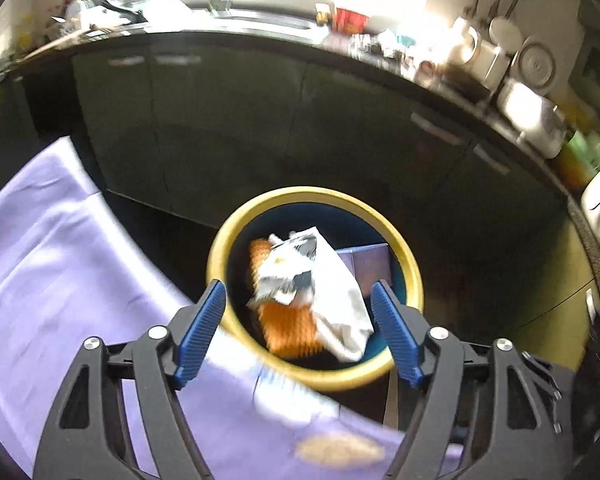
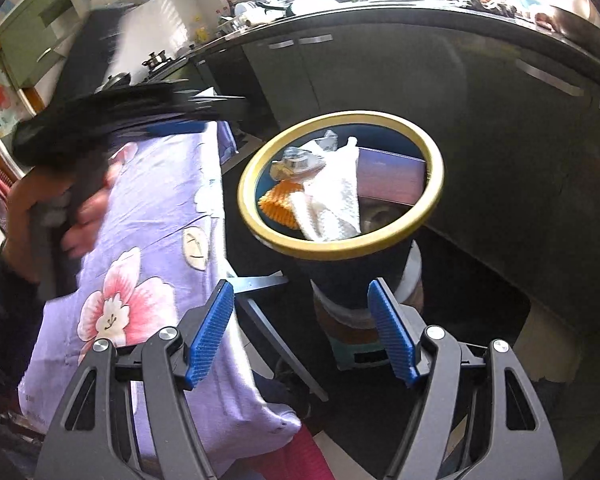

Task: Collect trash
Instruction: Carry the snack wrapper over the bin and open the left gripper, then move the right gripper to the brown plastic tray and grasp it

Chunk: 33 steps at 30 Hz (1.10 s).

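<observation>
Dark cabinet run [image 1: 260,120] fills 12 o'clock in both views; the countertop clutter above it is blown out by window glare, unreadable. Purple floral cloth [image 2: 148,240] covers the table from 9 to 7 o'clock, its near edge cut off by my fingers. Yellow-rimmed bin [image 1: 414,276] sits dead centre in the left view, at 1 o'clock in the right, perched on a stack of stools only partly visible. Inside: white crumpled bag [image 1: 336,300], purple box [image 1: 370,264] half buried at 3 o'clock, orange ribbed piece [image 1: 288,328] mostly covered, printed wrapper [image 1: 296,244] blurred. My left gripper [image 1: 300,328] is above the bin, jaws spread wide, empty. My right gripper [image 2: 302,328] is likewise wide apart, empty, low beside the bin. Left hand at 9 o'clock in the right view is motion-smeared.
</observation>
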{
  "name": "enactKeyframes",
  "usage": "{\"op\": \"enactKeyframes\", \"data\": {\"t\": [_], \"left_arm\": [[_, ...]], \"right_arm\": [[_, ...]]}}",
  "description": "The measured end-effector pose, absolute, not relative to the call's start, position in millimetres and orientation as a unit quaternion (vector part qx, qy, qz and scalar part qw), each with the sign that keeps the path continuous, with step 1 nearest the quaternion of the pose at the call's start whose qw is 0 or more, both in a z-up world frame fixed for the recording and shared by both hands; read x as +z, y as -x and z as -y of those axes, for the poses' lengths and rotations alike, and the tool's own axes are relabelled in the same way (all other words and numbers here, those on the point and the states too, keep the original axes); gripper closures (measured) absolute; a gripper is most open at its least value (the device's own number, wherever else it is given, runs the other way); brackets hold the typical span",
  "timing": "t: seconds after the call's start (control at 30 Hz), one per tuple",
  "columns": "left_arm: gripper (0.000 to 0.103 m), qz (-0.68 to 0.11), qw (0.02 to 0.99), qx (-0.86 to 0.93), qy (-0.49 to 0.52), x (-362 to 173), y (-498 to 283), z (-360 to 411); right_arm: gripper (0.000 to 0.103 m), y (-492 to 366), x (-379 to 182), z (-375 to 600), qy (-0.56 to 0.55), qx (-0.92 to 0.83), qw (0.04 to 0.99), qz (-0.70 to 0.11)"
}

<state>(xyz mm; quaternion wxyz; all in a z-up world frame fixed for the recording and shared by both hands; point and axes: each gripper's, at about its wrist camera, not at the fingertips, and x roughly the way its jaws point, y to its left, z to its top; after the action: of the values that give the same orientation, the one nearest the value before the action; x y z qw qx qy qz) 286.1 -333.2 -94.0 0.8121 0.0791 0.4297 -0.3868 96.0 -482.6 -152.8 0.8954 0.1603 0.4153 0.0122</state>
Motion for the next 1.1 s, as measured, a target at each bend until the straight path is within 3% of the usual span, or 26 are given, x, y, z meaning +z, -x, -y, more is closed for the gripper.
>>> {"op": "enactKeyframes", "data": {"t": [0.37, 0.7, 1.0, 1.1], "left_arm": [[0.028, -0.413, 0.853, -0.317, -0.041, -89.7, -228.0, 163.9], [0.025, -0.404, 0.888, -0.217, -0.027, -102.3, -196.5, 29.8], [0.024, -0.398, 0.896, -0.195, -0.005, -109.2, -188.7, -10.7], [0.023, -0.396, 0.897, -0.198, -0.007, -109.6, -188.6, -8.6]], "right_arm": [[0.034, -120.4, -144.7, 433.6, -0.121, 0.040, 0.896, -0.426], [0.034, -191.6, -115.1, 327.7, -0.037, 0.144, 0.891, -0.430], [0.033, -284.7, -76.8, 181.8, 0.030, 0.257, 0.874, -0.411], [0.029, -319.3, -71.3, 129.8, 0.040, 0.275, 0.862, -0.424]]}}
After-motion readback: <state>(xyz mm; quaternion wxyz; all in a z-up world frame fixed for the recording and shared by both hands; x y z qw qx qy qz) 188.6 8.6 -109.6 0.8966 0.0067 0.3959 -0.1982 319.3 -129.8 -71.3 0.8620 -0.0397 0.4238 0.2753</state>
